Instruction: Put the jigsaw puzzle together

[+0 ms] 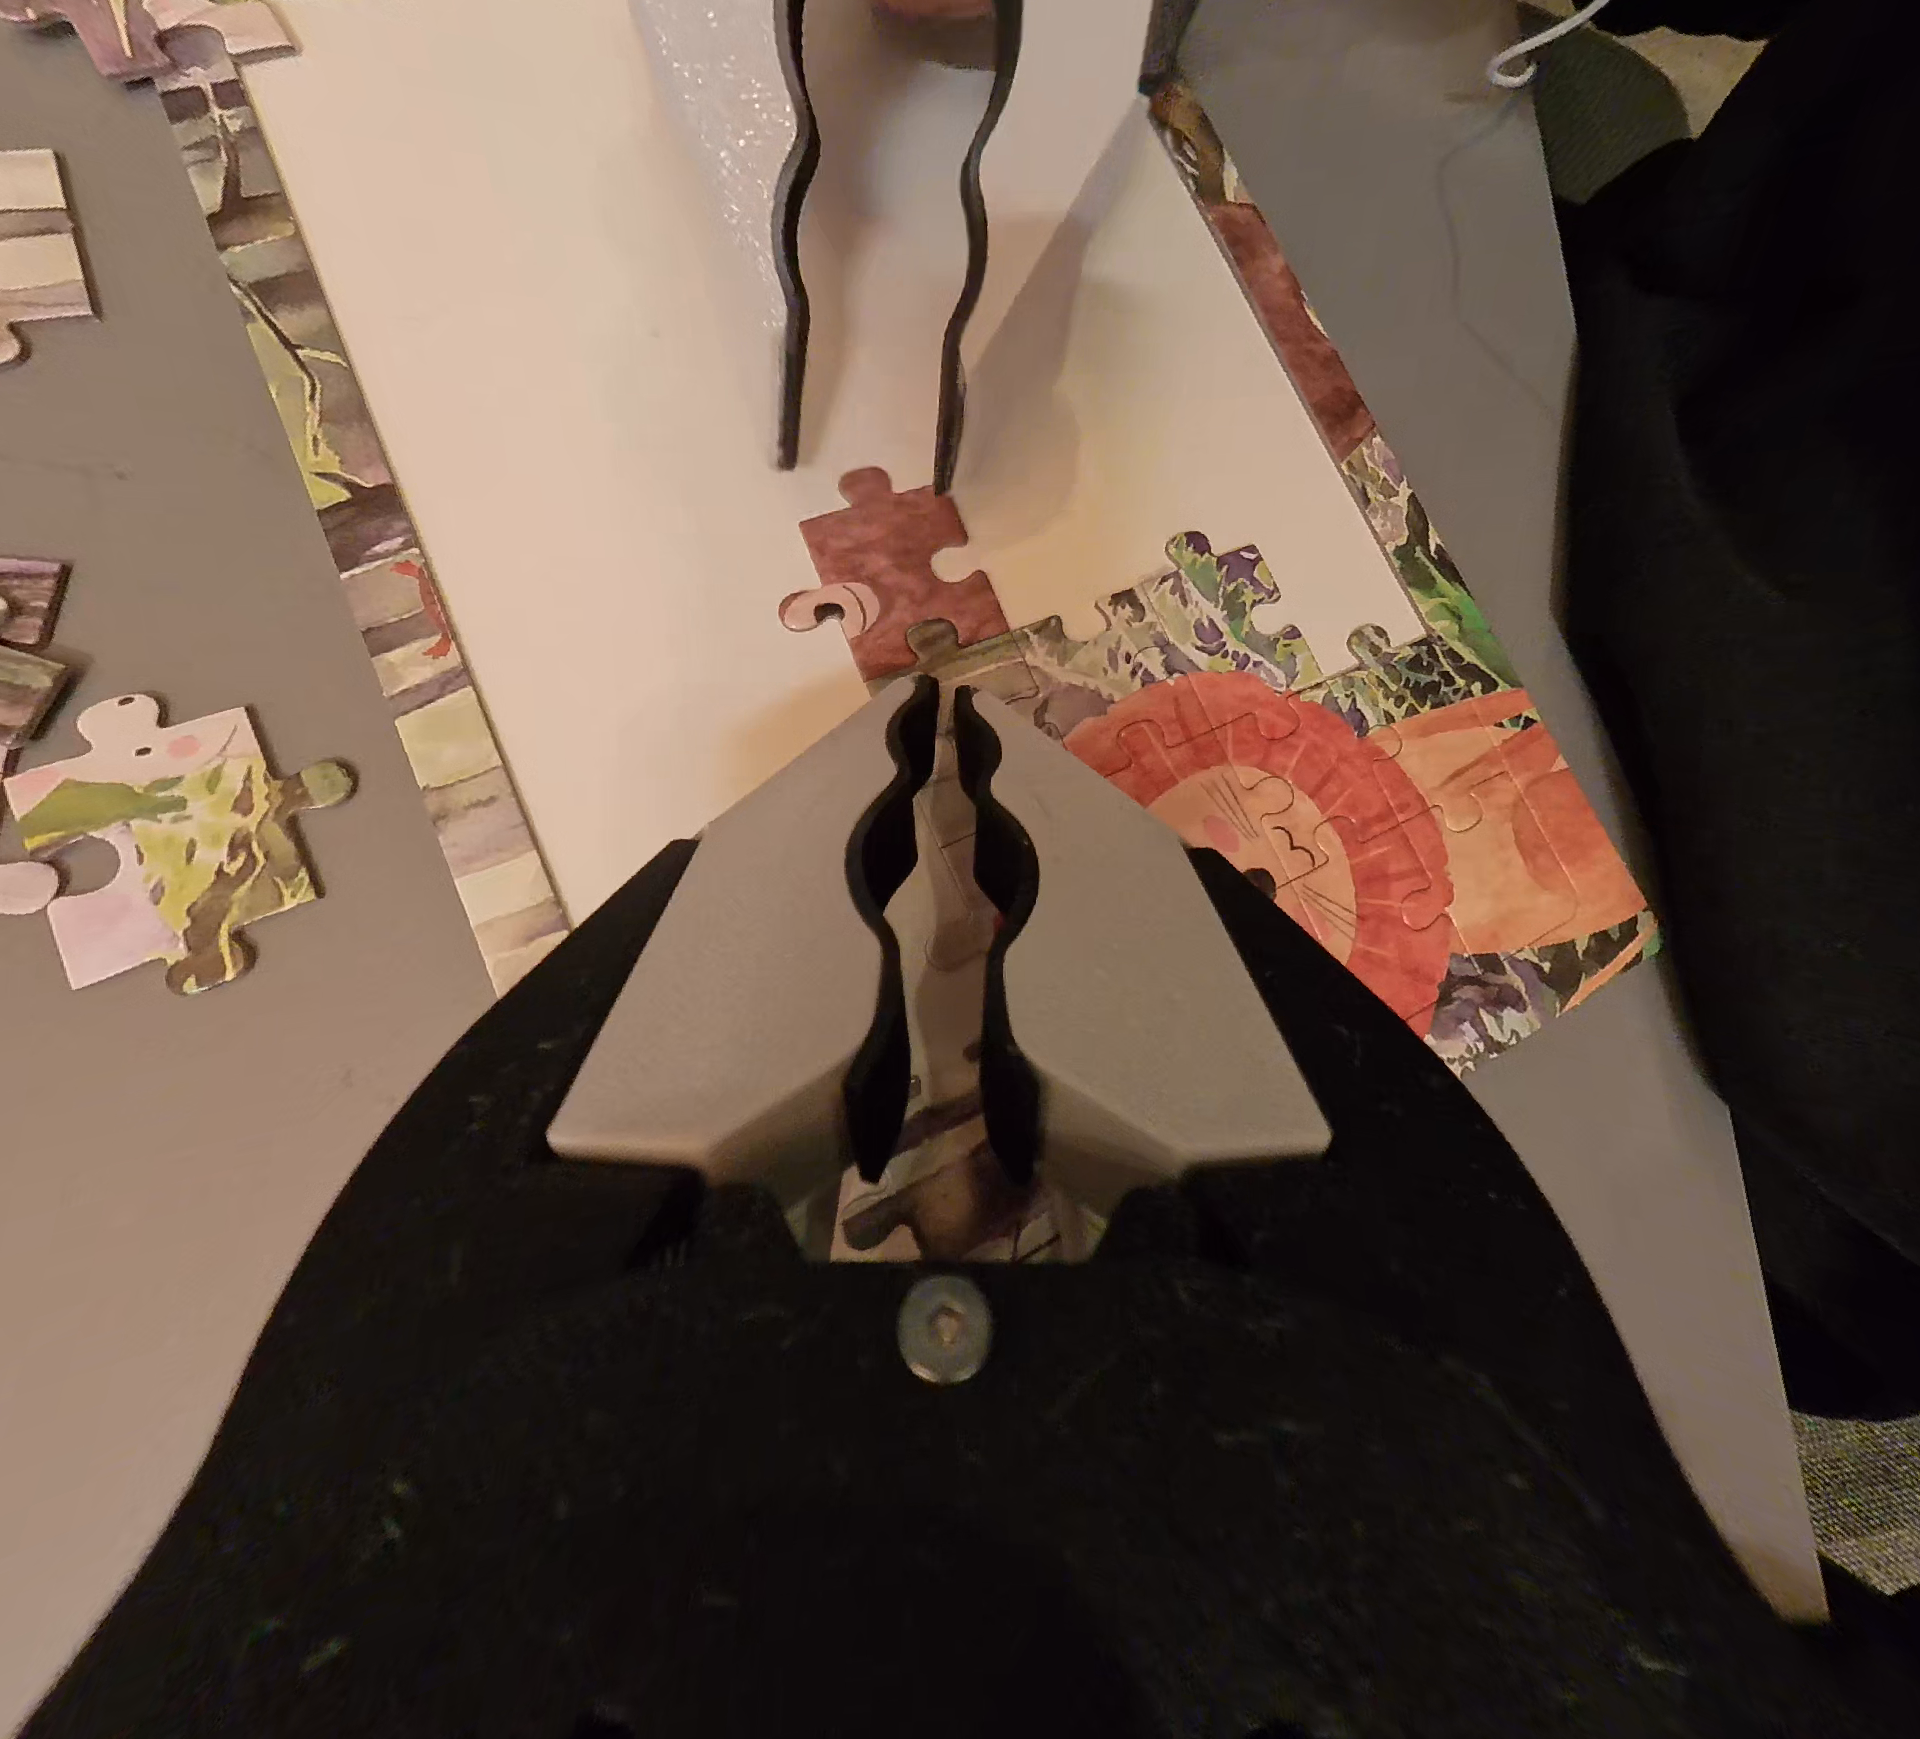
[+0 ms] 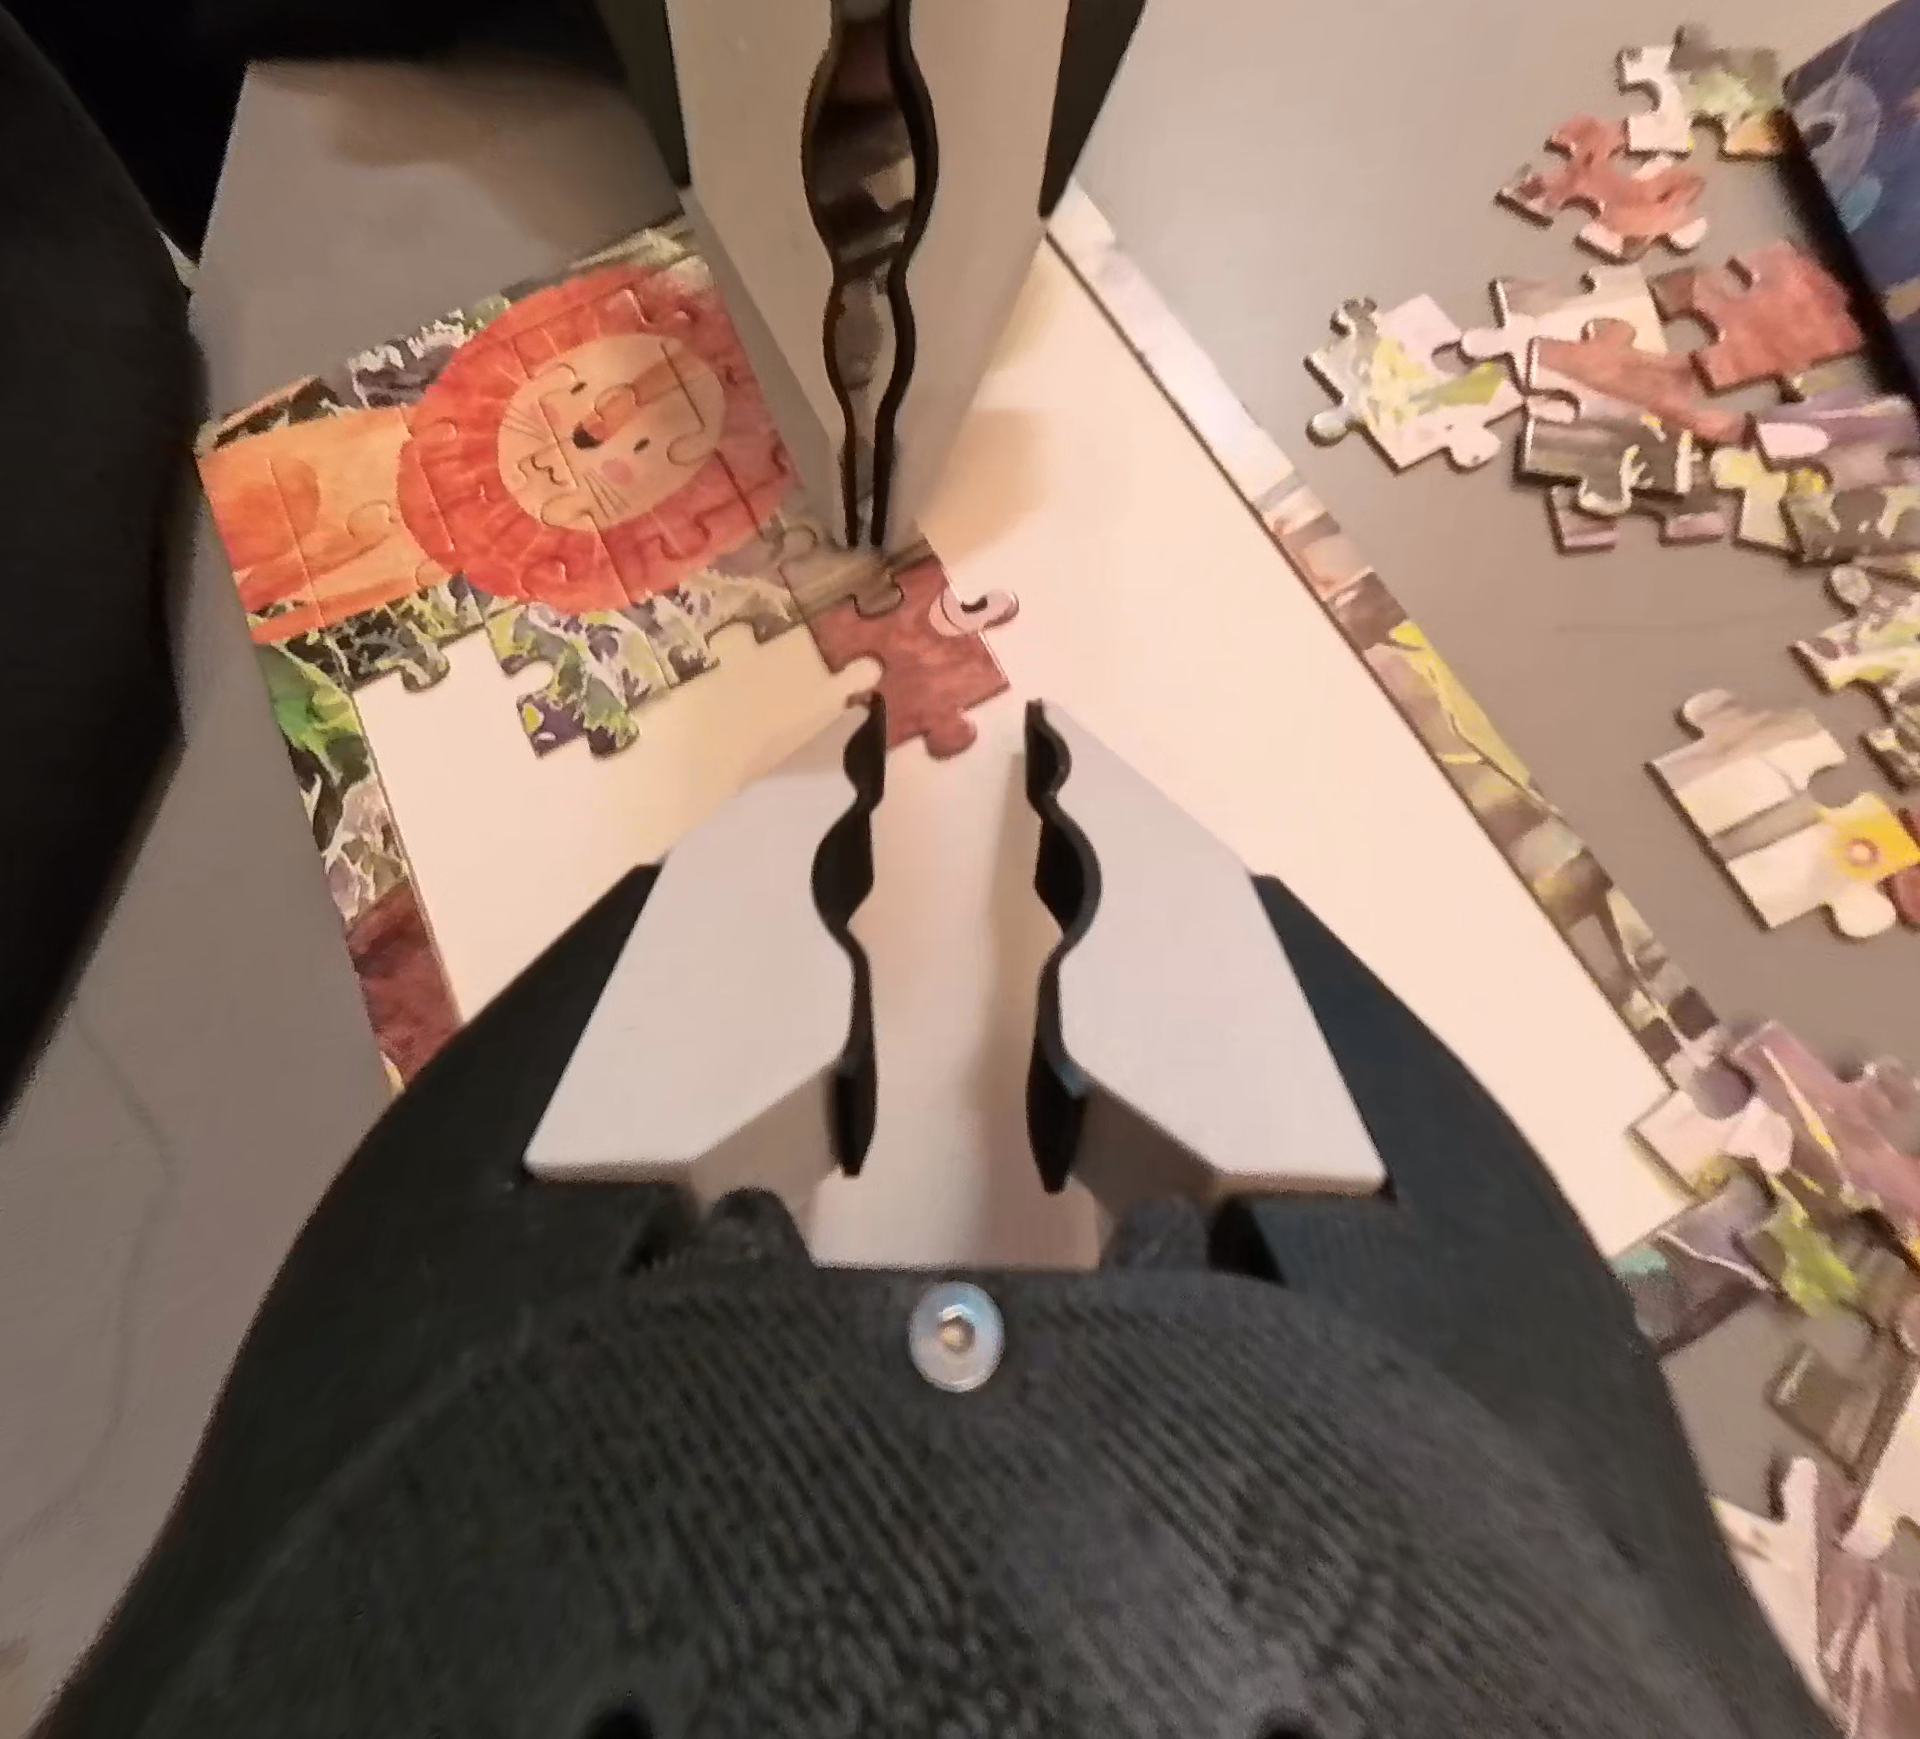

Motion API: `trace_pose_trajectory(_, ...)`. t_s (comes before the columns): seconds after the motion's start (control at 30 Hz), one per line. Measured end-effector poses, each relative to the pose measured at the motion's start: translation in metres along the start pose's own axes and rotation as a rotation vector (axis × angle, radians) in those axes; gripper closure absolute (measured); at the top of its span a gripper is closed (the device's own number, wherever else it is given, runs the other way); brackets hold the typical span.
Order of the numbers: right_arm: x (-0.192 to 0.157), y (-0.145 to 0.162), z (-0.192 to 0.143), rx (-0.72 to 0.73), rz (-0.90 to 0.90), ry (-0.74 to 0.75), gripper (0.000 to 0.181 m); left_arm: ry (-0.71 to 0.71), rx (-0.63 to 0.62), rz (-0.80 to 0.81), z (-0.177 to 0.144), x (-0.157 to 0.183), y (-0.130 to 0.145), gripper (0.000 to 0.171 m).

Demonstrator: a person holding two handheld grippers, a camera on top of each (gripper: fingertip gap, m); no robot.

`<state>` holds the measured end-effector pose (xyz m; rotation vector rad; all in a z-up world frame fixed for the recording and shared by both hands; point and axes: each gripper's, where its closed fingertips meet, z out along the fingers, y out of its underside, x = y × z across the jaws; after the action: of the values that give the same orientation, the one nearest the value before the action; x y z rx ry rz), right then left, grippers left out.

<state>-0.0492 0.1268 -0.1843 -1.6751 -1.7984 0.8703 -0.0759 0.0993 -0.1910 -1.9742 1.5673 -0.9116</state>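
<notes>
Left wrist view: the left tool (image 1: 940,702) has its jaws drawn narrow, tips pressed down at the near edge of the brown piece (image 1: 899,583), seemingly on the grey-green piece next to it; whether anything is pinched between them cannot be told. The likely purpose is to pin the assembled lion section (image 1: 1340,816) so it does not slide while the new piece is seated. The brown piece lies flat on the white puzzle tray (image 1: 520,287), interlocked with that section. The right tool (image 1: 868,463) stands opposite, jaws a little apart and gripping nothing, one tip at the piece's far corner. Loose pieces (image 1: 177,868) wait on the grey bench (image 1: 208,1170) beside the tray. Right wrist view: the right tool (image 2: 954,718) is moderately apart and empty, one finger touching the brown piece (image 2: 914,661), judged to be nudging it home. The left tool (image 2: 868,536) shows nearly closed at the join with the lion section (image 2: 582,442). More loose pieces (image 2: 1621,401) lie on the bench (image 2: 1351,79), well apart from the tray (image 2: 1091,650).
</notes>
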Motion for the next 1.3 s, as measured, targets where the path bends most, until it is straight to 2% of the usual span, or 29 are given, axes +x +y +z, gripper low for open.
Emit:
trace_pose_trajectory(0.13, 0.001, 0.008, -0.002, -0.017, 0.024, -0.016, 0.157, 0.0, 0.0, 0.0, 0.0, 0.0, 0.0, 0.169)
trace_pose_trajectory(0.37, -0.011, 0.004, 0.003, -0.003, 0.022, -0.063, 0.159, 0.004, 0.001, -0.009, 0.0, 0.0, 0.0, 0.169)
trace_pose_trajectory(0.67, -0.012, 0.005, 0.001, -0.002, 0.02, -0.06, 0.159, 0.005, 0.002, -0.015, 0.0, 0.0, 0.0, 0.17)
trace_pose_trajectory(0.8, -0.006, 0.004, -0.004, -0.004, 0.0, -0.023, 0.154, 0.002, -0.007, 0.007, -0.001, 0.001, 0.001, 0.17)
trace_pose_trajectory(0.87, 0.005, -0.006, -0.013, 0.06, 0.018, 0.026, 0.152, -0.043, -0.003, 0.032, -0.007, -0.004, 0.0, 0.17)
trace_pose_trajectory(1.07, 0.051, -0.031, -0.048, 0.296, 0.127, 0.187, 0.153, -0.209, 0.238, -0.067, -0.053, -0.041, -0.024, 0.171)
trace_pose_trajectory(1.17, 0.065, -0.03, -0.058, 0.329, 0.143, 0.261, 0.154, -0.323, 0.297, -0.108, -0.071, -0.061, -0.026, 0.171)
trace_pose_trajectory(1.3, 0.073, -0.026, -0.061, 0.299, 0.126, 0.334, 0.155, -0.451, 0.289, -0.122, -0.081, -0.079, -0.021, 0.171)
